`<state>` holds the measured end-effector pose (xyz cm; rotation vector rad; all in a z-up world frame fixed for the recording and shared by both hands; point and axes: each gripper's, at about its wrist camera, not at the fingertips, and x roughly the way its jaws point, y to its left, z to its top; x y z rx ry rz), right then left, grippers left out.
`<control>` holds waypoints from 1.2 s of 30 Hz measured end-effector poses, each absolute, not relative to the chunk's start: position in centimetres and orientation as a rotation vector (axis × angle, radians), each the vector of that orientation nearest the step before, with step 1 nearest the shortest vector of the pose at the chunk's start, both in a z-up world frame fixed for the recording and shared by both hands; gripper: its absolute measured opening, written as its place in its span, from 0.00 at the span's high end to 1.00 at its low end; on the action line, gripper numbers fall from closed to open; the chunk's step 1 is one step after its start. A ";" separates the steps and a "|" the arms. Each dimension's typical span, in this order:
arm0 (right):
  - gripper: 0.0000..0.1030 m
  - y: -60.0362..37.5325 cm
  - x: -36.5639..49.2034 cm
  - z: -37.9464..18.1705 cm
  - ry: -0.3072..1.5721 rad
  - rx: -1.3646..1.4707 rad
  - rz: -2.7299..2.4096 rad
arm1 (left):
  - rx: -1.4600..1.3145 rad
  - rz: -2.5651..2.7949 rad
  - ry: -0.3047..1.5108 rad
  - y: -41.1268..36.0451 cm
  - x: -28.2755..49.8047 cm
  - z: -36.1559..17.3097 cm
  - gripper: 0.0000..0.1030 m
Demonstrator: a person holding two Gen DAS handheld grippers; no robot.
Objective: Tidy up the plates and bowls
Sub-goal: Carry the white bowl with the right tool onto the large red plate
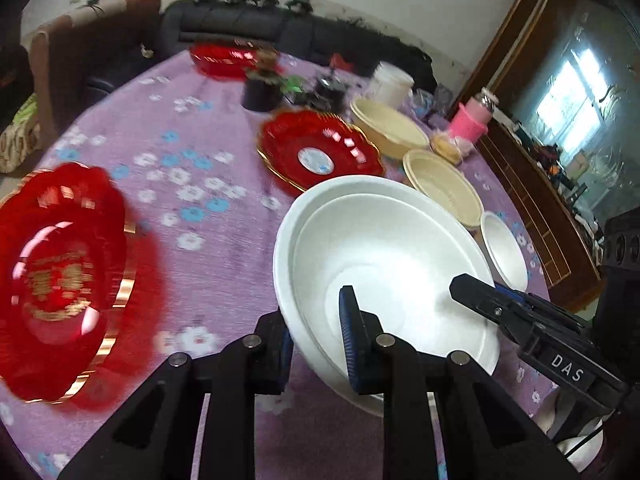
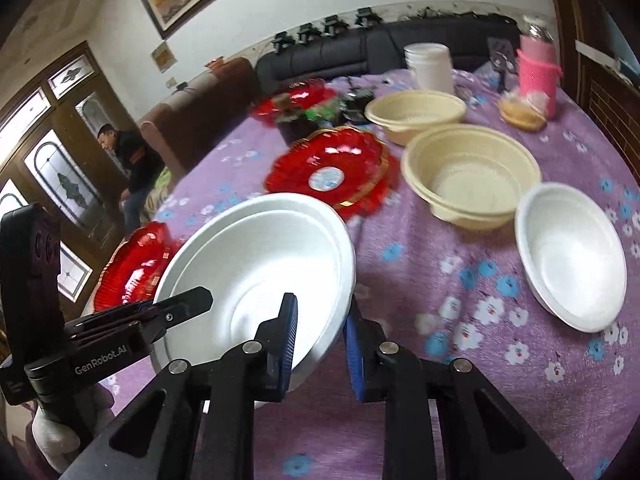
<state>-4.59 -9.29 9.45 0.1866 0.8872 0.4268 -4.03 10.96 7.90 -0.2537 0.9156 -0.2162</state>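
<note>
White bowl (image 1: 384, 264), apparently two nested, hangs tilted above the purple counter (image 1: 208, 216), left claw (image 1: 316, 340) pinching one rim, right claw (image 2: 320, 344) pinching the opposite. Carrying step, seemingly; next, lower it into the small white bowl (image 2: 572, 256).

Soft daylight from windows (image 1: 572, 100), motion blur — fisheye bending, dark corners

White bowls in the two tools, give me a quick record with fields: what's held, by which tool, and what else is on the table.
held: stacked white bowls, tilted
left tool: shut on rim
right tool: shut on opposite rim
nearby: single white bowl, cream bowls, red plates
surface: purple floral tablecloth
</note>
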 end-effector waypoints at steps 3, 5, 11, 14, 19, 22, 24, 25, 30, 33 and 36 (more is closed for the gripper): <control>0.76 -6.7 -4.8 10.7 0.863 0.156 0.463 | -0.253 -0.167 0.874 13.4 -5.3 9.2 0.80; 0.76 -4.5 -4.8 11.4 0.851 0.136 0.494 | -0.257 -0.120 0.846 15.7 -6.1 10.2 0.80; 0.76 3.1 -4.3 12.3 0.848 0.087 0.603 | -0.288 0.006 0.799 22.6 -7.7 11.6 0.80; 0.76 6.9 -3.9 11.9 0.863 0.061 0.647 | -0.313 0.069 0.806 26.1 -8.0 11.0 0.80; 0.76 12.0 -3.0 10.1 0.900 0.006 0.672 | -0.356 0.126 0.830 29.7 -7.6 9.0 0.80; 0.76 14.0 -2.3 8.8 0.928 -0.012 0.672 | -0.380 0.148 0.852 31.3 -6.8 7.5 0.80; 0.76 14.9 -1.9 8.2 0.939 -0.020 0.670 | -0.391 0.154 0.866 32.0 -6.3 6.7 0.80; 0.76 15.2 -1.7 7.9 0.944 -0.025 0.668 | -0.398 0.157 0.872 32.3 -6.1 6.3 0.80; 0.76 16.5 -0.7 6.5 0.973 -0.041 0.663 | -0.428 0.165 0.896 33.6 -5.5 4.7 0.80; 0.76 16.9 -0.6 5.9 0.983 -0.047 0.665 | -0.425 0.175 0.898 33.9 -5.6 4.4 0.80; 0.75 17.2 -0.5 5.4 0.991 -0.045 0.665 | -0.422 0.187 0.887 34.4 -5.7 4.5 0.76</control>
